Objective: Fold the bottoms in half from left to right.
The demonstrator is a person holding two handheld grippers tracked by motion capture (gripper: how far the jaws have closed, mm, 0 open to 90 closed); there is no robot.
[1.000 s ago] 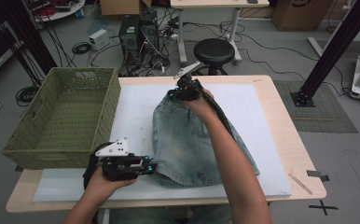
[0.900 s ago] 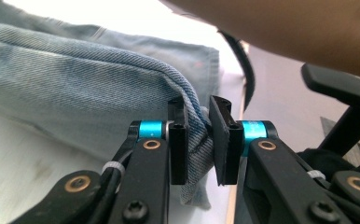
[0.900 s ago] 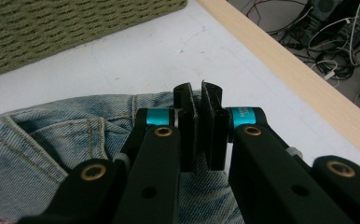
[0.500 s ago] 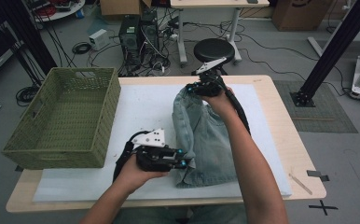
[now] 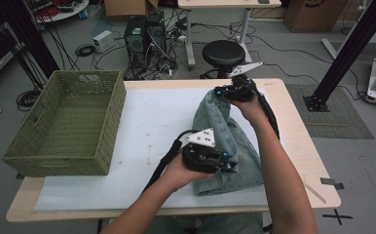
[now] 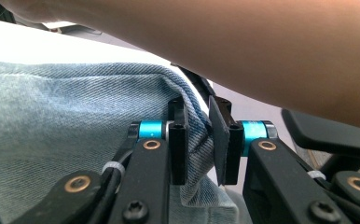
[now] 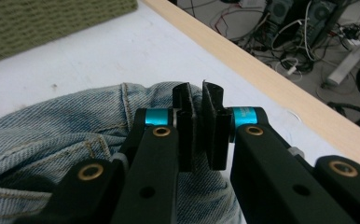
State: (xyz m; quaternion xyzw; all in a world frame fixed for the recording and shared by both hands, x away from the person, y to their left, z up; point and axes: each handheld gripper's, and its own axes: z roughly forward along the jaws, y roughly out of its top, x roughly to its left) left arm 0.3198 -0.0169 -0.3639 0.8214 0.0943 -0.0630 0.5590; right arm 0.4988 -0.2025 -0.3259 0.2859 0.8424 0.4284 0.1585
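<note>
Denim fills the middle-right of the table (image 5: pixel 142 92): a pair of light blue jeans (image 5: pixel 235 146) lies folded over itself on the white mat (image 5: pixel 152 126), running from about 12 o'clock down to 5 o'clock of the mat's centre. The left tool (image 5: pixel 227 165) sits at the near end of the jeans, at roughly 6 o'clock of the garment, with its jaws narrow and pinched on a fold of the denim; in the left gripper view the cloth edge (image 6: pixel 194 135) is caught between the two black pads and the person's right forearm (image 6: pixel 262 51) crosses overhead. The right tool (image 5: pixel 220 91) holds the far end of the jeans, at 12 o'clock of the garment and raised a little off the mat, so the fabric hangs from it in a hump. In the right gripper view its jaws stand close together with a stitched hem of the jeans (image 7: pixel 122 121) clamped between them, though they have just been easing slightly apart. A green woven basket (image 5: pixel 64 122) stands at 9 o'clock of the jeans, well apart from them, on the left end of the table. Beyond the far edge, at 12 o'clock, a round black stool (image 5: pixel 223 52) stands on the floor among cables.
</note>
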